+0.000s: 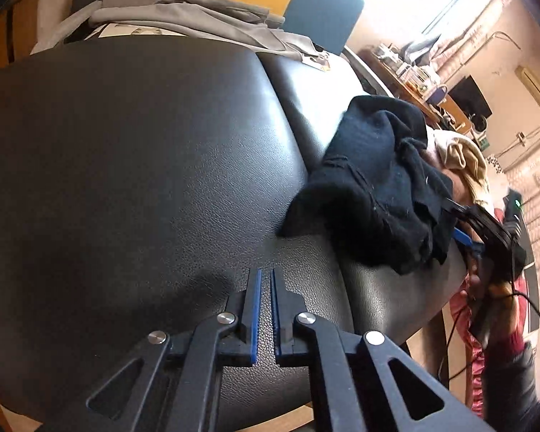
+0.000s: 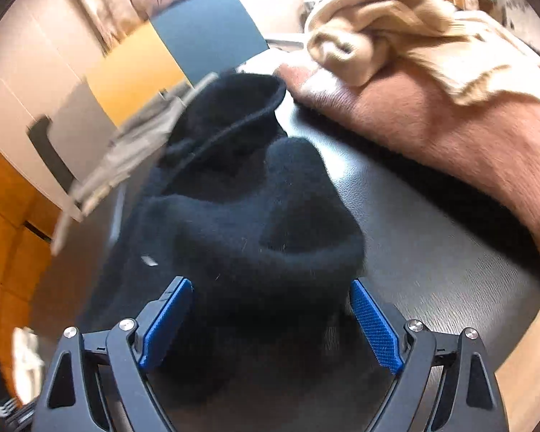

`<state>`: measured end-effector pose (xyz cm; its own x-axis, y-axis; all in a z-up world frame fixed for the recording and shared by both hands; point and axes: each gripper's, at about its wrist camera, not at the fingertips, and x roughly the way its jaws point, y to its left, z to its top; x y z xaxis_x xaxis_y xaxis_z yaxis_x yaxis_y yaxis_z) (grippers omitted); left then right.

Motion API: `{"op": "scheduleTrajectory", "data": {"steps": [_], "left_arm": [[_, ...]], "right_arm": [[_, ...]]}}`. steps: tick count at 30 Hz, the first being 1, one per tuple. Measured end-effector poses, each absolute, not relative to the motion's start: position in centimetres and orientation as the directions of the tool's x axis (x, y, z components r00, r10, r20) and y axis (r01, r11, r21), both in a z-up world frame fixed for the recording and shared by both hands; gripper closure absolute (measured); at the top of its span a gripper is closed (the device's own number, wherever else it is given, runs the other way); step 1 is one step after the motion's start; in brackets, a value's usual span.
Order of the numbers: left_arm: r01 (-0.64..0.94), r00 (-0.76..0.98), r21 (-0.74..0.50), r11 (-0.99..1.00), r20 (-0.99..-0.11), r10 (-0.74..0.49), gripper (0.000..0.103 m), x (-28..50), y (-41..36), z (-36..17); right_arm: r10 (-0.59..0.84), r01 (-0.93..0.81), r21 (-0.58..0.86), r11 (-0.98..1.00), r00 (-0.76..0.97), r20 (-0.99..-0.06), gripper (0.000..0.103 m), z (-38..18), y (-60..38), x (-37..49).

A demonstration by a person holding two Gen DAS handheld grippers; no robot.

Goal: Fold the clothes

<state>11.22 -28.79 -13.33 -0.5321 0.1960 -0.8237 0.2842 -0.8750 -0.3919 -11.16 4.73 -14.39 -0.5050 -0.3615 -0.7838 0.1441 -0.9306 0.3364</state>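
**Black garment bunched near the right edge, between the spread right tongs**

The black garment [image 2: 255, 208] lies crumpled in a heap on the black leather surface [image 1: 144, 165], close to that surface's right-hand edge. From the right wrist view, its near fold sits between the two blue pads of the right tongs [image 2: 270, 320], which are spread wide on either side of the cloth and not pressed onto it. In the left wrist view the same tongs [image 1: 460, 216] show at the garment's [image 1: 378, 187] far side, by the edge.

The left tongs [image 1: 264, 288] hover over bare leather, apart from the heap, their blue-lined fingers nearly pressed together with a thin gap and nothing between them.

Beyond the heap, a brownish-pink garment [image 2: 432, 133] lies just beside it, with a beige garment [image 2: 396, 32] on top. A grey garment [image 1: 205, 21] rests along the far edge. A wide stretch of leather, split by a seam [image 1: 288, 115], lies open between the heap and the left edge
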Motion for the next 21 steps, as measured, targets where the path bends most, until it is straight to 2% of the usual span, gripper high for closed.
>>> {"op": "scheduleTrajectory", "data": {"steps": [1, 2, 4, 5, 6, 11, 18, 21], "left_arm": [[0.284, -0.531, -0.394, -0.874, -0.823, 0.199, 0.097, 11.2, -28.7, -13.4], [0.287, -0.533, -0.399, -0.871, -0.822, 0.201, 0.097, 11.2, -28.7, -13.7], [0.294, -0.538, -0.418, -0.86, -0.816, 0.213, 0.097, 11.3, -28.9, -13.9], [0.299, -0.54, -0.423, -0.856, -0.814, 0.213, 0.097, 11.4, -29.1, -14.0], [0.304, -0.543, -0.428, -0.851, -0.812, 0.214, 0.097, 11.6, -29.3, -14.1], [0.334, -0.565, -0.465, -0.82, -0.795, 0.221, 0.097, 12.8, -30.2, -14.3], [0.383, -0.605, -0.488, -0.784, -0.774, 0.186, 0.094, 15.8, -32.1, -13.6], [0.418, -0.622, -0.493, -0.763, -0.768, 0.155, 0.091, 17.2, -33.2, -13.3]], "right_arm": [[-0.358, 0.153, 0.326, -0.933, -0.498, -0.79, 0.03, -15.0, 4.5, -11.4], [-0.362, 0.162, 0.326, -0.931, -0.492, -0.792, 0.058, -15.2, 4.2, -11.5], [-0.38, 0.171, 0.341, -0.924, -0.489, -0.785, 0.068, -15.2, 4.0, -11.5], [-0.399, 0.171, 0.364, -0.916, -0.488, -0.776, 0.079, -14.8, 4.2, -11.5], [-0.418, 0.172, 0.386, -0.907, -0.487, -0.767, 0.083, -14.4, 4.5, -11.5], [-0.568, 0.203, 0.548, -0.812, -0.491, -0.66, 0.092, -10.7, 5.4, -12.1], [-0.753, 0.432, 0.619, -0.656, -0.436, -0.494, 0.093, -3.0, -1.9, -11.6], [-0.837, 0.568, 0.617, -0.544, -0.317, -0.447, 0.093, -1.0, -8.3, -8.6]]}}
